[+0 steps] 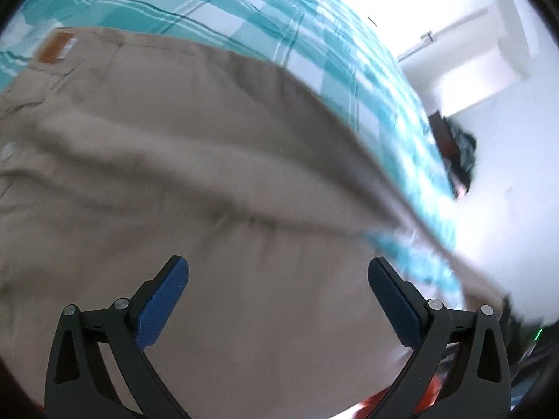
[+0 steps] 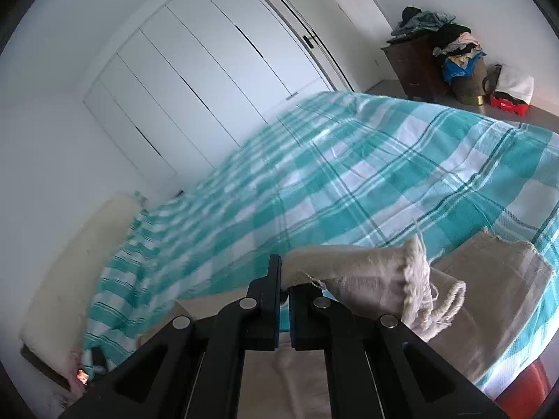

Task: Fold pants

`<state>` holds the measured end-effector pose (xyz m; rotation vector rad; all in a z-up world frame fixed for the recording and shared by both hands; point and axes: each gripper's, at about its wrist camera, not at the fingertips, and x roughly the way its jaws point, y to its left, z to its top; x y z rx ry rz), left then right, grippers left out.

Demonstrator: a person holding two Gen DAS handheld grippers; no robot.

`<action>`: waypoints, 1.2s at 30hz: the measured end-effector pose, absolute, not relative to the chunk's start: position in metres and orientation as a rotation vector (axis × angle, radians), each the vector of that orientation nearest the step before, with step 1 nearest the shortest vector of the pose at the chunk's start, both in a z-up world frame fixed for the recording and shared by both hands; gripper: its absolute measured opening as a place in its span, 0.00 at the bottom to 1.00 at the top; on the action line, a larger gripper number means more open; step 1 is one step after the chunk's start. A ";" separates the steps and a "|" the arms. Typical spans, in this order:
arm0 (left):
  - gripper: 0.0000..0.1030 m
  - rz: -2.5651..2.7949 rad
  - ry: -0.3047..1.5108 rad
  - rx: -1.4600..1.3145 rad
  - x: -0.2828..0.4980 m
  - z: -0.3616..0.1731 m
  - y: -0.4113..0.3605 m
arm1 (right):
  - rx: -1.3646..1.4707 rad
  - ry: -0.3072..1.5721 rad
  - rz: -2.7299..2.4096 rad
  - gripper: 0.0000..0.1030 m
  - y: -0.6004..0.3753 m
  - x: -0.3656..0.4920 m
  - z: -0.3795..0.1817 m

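Observation:
Beige pants [image 1: 174,181] lie spread on a bed with a teal and white checked cover [image 1: 244,24]. A brown waistband label [image 1: 56,47] shows at the upper left of the left wrist view. My left gripper [image 1: 277,279] is open and empty, hovering just above the cloth. My right gripper [image 2: 284,289] is shut on a frayed beige pant-leg hem [image 2: 377,272] and holds it lifted above the bed cover [image 2: 349,174]. The other leg end [image 2: 496,286] lies flat on the bed to the right.
White wardrobe doors [image 2: 209,70] stand beyond the bed. A dark wooden cabinet [image 2: 415,66] with piled clothes and a basket [image 2: 468,80] are in the far right corner. A cream pillow [image 2: 77,265] lies along the bed's left edge. The bed's near edge is at the lower right.

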<state>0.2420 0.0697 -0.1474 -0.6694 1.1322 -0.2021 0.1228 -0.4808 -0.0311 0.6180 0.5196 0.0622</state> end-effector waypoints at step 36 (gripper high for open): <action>0.05 -0.312 0.911 -0.651 0.182 -0.052 0.067 | 0.552 0.556 0.244 0.03 -0.551 0.165 0.030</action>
